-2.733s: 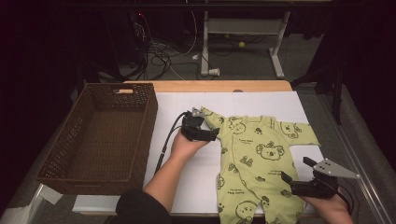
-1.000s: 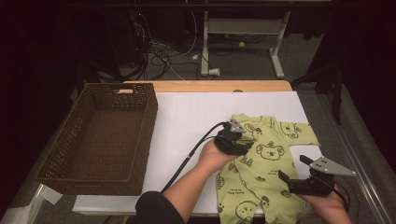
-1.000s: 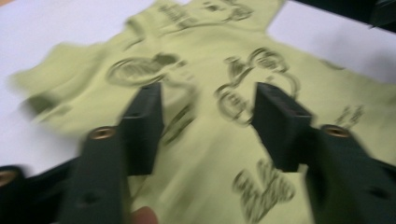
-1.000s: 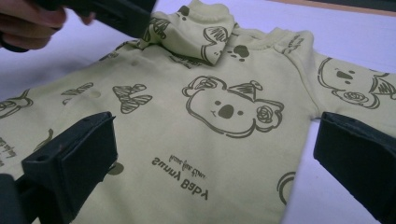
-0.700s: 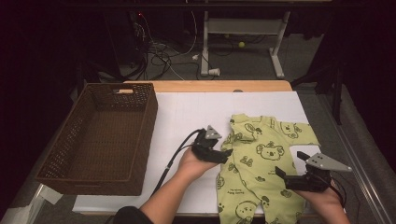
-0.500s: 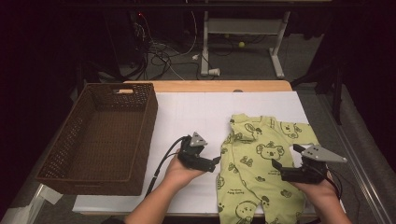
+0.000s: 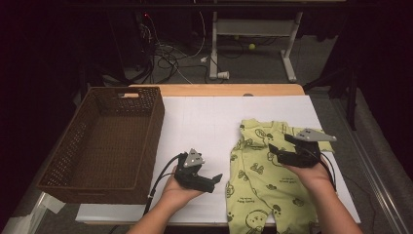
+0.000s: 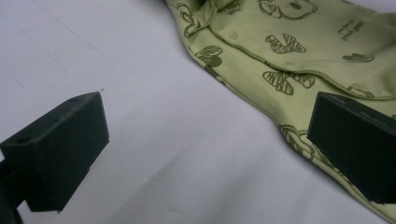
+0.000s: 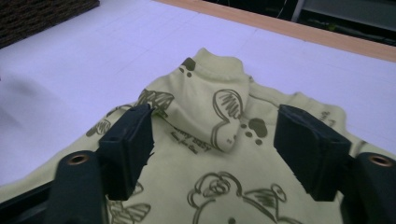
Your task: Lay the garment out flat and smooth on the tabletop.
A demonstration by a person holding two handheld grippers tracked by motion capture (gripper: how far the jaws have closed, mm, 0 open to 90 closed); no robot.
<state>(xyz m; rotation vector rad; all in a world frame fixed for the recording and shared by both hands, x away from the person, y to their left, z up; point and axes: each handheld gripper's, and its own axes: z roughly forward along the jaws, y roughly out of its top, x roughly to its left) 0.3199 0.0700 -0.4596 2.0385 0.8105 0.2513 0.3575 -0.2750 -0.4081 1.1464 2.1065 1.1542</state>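
High view, garment: green printed baby suit (image 7: 265,183) lies flat on the right half of the white table sheet (image 7: 204,117); its leg end is cut off by the bottom edge, and its right sleeve is hidden under the right gripper (image 7: 273,150).
High view, basket: brown wicker basket (image 7: 78,180) at the left, well apart from the suit; nothing lies inside it.
High view, left gripper (image 7: 214,179): on the bare sheet just beside the suit's left edge.
Left gripper view: jaws wide apart, having just opened; nothing between them. One jaw stands over the bare sheet, the other covers part of the suit's hem.
Right gripper view: jaws half-wide, just narrowing, astride a folded sleeve (image 9: 212,116). Whether the pads touch the cloth is hard to tell.
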